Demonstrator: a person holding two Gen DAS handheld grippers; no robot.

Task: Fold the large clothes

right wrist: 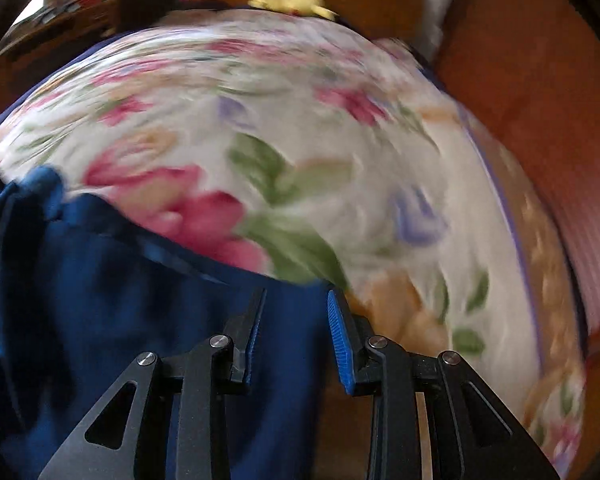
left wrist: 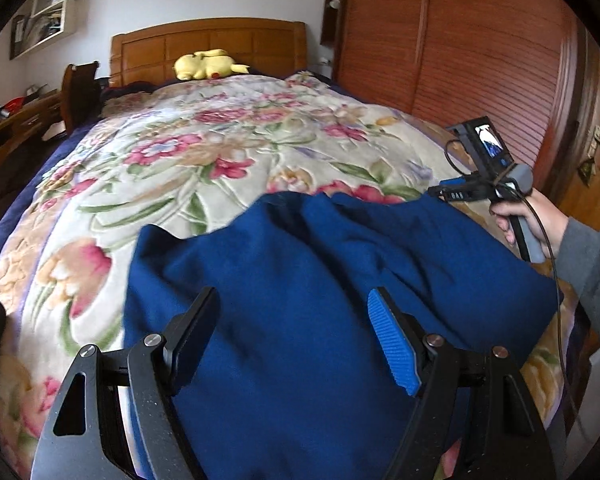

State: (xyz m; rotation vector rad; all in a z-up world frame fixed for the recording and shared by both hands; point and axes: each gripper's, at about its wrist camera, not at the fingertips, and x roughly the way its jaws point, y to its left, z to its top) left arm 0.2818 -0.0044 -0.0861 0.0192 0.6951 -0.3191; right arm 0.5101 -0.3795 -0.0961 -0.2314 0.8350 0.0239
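Note:
A large dark blue garment (left wrist: 300,280) lies rumpled on the near part of the floral bedspread (left wrist: 188,152). My left gripper (left wrist: 294,300) is open above the garment's near middle, with cloth showing between its wide-apart fingers. My right gripper (right wrist: 296,300) is open over the garment's right edge (right wrist: 120,320), nothing pinched between its blue pads (right wrist: 338,340). The right wrist view is motion-blurred. The right gripper also shows in the left wrist view (left wrist: 440,192), held by a hand at the garment's far right edge.
A yellow plush toy (left wrist: 206,65) lies by the wooden headboard (left wrist: 208,40). A wooden wardrobe (left wrist: 460,48) stands along the right side of the bed. A desk and chair (left wrist: 78,88) stand at the left.

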